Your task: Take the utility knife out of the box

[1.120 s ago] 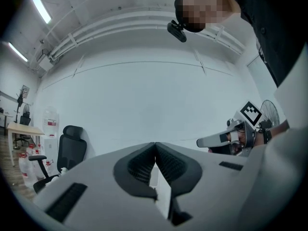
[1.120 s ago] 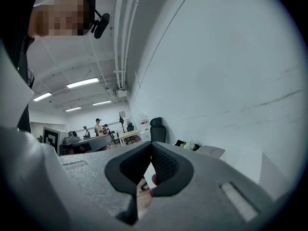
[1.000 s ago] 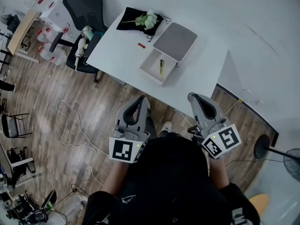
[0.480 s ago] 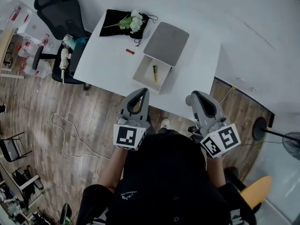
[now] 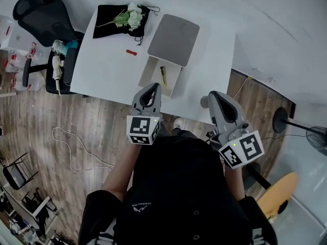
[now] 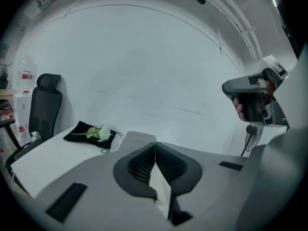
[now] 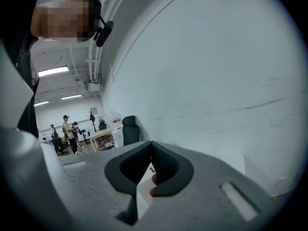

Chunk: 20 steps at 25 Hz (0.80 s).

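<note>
In the head view a yellow utility knife lies inside an open white box near the table's front edge. The box's grey lid rests against its far side, and shows in the left gripper view as the grey lid. My left gripper is shut and empty, its tip over the table edge just short of the box. My right gripper is also shut and empty, off the table's front right. Both grippers' jaws meet at the tip: left gripper, right gripper.
A white table carries a black cloth with white flowers and a small red item. A black office chair stands at the table's left. A fan stand is at the right, and a cable lies on the wooden floor.
The table and box have drawn nearer in the head view. My left gripper has come forward and down to the table's front edge by the box. My right gripper has shifted a little.
</note>
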Available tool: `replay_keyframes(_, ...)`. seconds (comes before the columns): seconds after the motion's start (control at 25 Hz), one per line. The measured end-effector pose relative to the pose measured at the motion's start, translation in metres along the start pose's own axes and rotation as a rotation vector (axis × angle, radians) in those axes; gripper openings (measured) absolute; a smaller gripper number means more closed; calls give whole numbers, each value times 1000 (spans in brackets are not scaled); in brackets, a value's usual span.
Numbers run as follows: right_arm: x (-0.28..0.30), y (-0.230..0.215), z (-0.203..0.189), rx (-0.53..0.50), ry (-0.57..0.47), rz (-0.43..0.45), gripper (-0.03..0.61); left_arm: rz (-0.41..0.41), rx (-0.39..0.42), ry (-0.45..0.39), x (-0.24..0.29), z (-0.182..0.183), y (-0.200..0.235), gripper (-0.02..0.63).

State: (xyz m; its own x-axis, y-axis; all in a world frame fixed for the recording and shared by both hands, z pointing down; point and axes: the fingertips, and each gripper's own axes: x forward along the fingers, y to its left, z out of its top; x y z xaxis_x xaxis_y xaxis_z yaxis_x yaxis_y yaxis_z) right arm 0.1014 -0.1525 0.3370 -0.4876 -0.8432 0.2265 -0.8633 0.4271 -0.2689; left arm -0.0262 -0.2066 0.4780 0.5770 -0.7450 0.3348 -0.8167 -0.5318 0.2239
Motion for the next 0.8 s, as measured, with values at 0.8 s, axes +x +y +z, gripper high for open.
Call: replay_keyframes(0.8, 3, -30, -5, 39, 45, -133, 5, 59, -154, 348, 103, -105, 29, 112)
